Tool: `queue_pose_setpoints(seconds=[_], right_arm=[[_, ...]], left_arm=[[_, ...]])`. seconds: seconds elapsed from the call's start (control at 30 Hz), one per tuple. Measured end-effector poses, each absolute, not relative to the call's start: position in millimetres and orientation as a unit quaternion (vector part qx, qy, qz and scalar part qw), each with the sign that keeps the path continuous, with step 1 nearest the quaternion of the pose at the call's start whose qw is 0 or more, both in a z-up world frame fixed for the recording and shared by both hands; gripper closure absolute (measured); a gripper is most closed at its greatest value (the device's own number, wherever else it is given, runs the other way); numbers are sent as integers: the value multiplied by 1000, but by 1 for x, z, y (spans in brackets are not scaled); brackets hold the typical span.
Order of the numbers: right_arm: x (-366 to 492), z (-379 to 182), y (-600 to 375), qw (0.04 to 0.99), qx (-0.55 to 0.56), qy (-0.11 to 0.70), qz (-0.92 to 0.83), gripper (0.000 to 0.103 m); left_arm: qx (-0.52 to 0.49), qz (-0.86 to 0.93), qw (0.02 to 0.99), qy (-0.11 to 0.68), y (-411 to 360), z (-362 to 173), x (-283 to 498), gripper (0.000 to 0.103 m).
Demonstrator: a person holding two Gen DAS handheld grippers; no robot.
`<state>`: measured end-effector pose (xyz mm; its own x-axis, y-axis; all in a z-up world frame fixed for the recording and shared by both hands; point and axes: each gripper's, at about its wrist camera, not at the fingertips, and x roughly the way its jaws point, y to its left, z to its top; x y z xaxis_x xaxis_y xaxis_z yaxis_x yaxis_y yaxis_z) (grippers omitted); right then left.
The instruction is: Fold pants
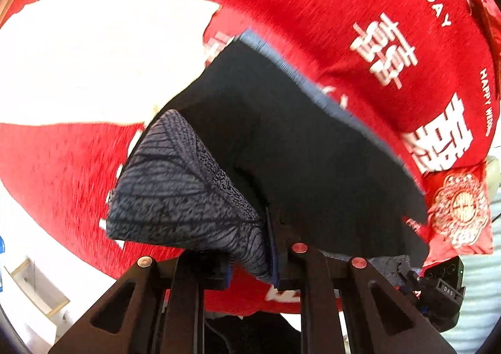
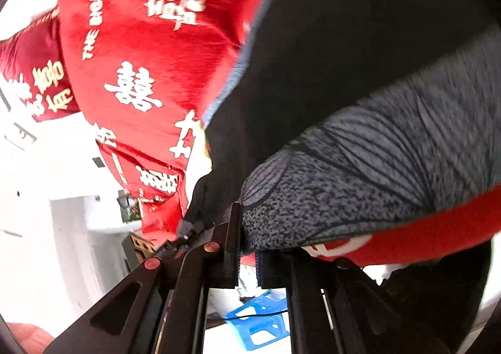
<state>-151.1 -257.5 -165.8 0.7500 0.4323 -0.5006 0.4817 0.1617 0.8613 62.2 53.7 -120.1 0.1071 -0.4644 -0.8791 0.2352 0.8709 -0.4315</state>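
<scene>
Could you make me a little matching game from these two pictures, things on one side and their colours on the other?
Things:
1. pants
2. tablecloth
3. crate
4. characters printed on the tablecloth

Colours:
a. white
b. bright blue
c. dark, with a grey patterned part
d. red

Pairs: 1-c, 2-d, 3-b, 4-a.

Both the left gripper and the right gripper are clamped on the pants.

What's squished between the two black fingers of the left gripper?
A grey patterned part of the pants, pinched between the left gripper's fingers. The left wrist view shows it.
</scene>
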Motion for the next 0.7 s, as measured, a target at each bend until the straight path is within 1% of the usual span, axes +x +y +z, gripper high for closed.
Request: queue_pose_setpoints(seconds=[0.1, 0.13, 0.3, 0.4, 0.6, 0.63, 0.67, 0.7], right_arm=[[-131, -143, -282, 691, 620, 372, -2, 95], [-124, -138, -286, 693, 613, 378, 4, 95], [-53, -136, -344, 688, 595, 414, 22, 91], [-19, -154, -380, 675, 592, 440, 16, 90], [52, -212, -430, 657, 563, 502, 14, 90], [60, -223, -437, 653, 559, 511, 12, 90], [66, -233, -441, 647, 556, 522, 7, 91], [69, -241, -445, 641, 558, 527, 6, 91]], left_arm=[[-84, -241, 751, 609, 26, -100, 86, 84], [-83, -242, 755, 604, 36, -93, 87, 84], [-72, -229, 773, 587, -6, -91, 135, 84], [-62, -214, 780, 584, -40, -111, 173, 84], [-22, -166, 790, 590, -90, -169, 224, 84], [-20, -153, 788, 596, -93, -182, 231, 79], [-22, -144, 788, 598, -96, -190, 236, 73], [-23, -137, 790, 598, -99, -194, 239, 72]])
